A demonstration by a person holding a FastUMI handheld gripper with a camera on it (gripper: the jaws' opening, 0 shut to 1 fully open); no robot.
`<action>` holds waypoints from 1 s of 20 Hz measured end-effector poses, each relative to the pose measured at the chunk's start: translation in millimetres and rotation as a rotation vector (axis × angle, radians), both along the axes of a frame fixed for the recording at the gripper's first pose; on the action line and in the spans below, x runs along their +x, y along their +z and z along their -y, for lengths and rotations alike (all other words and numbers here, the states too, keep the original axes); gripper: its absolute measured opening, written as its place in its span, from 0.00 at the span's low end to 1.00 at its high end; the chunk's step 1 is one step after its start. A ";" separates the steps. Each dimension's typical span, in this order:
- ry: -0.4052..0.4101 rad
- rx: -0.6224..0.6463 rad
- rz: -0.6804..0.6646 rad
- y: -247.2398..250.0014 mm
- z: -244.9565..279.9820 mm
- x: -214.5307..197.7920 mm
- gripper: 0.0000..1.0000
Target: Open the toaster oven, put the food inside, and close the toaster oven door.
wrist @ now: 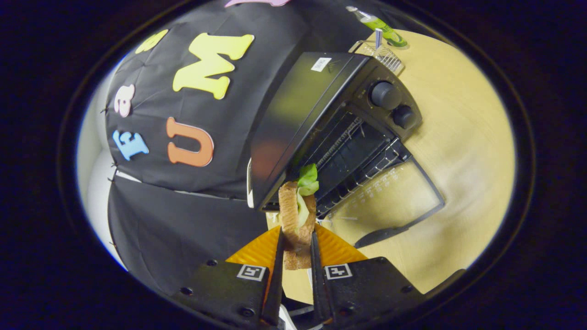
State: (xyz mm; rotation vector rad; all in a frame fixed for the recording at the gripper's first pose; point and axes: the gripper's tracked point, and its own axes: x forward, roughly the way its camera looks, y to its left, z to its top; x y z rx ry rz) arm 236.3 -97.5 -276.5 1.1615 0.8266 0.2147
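At the lower centre of the frame my gripper (pixel 296 243) is clamped on a sandwich (pixel 297 220), held on edge just before the open toaster oven (pixel 330 119). It looks light and soft; I judge firm squeezing would crush the bread and loosen the lettuce (pixel 307 179).

Pale wooden table (pixel 458 137); black cloth wall (pixel 183 192) behind.

Sandwich (pixel 297 220): lower end hidden between the gripper (pixel 297 238) fingers.
Toaster oven (pixel 330 123): interior dark, back indistinct.
Wire rack (pixel 383 55): contents too small to tell.
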 end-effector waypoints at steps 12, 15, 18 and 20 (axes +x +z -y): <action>-0.322 0.113 0.108 -54.3 21.8 98.6 0.33; -0.380 0.129 0.116 -63.7 18.5 107.0 0.33; -0.380 0.114 0.112 -68.9 8.6 111.0 0.34; -0.359 0.076 0.102 -71.2 2.0 111.2 0.36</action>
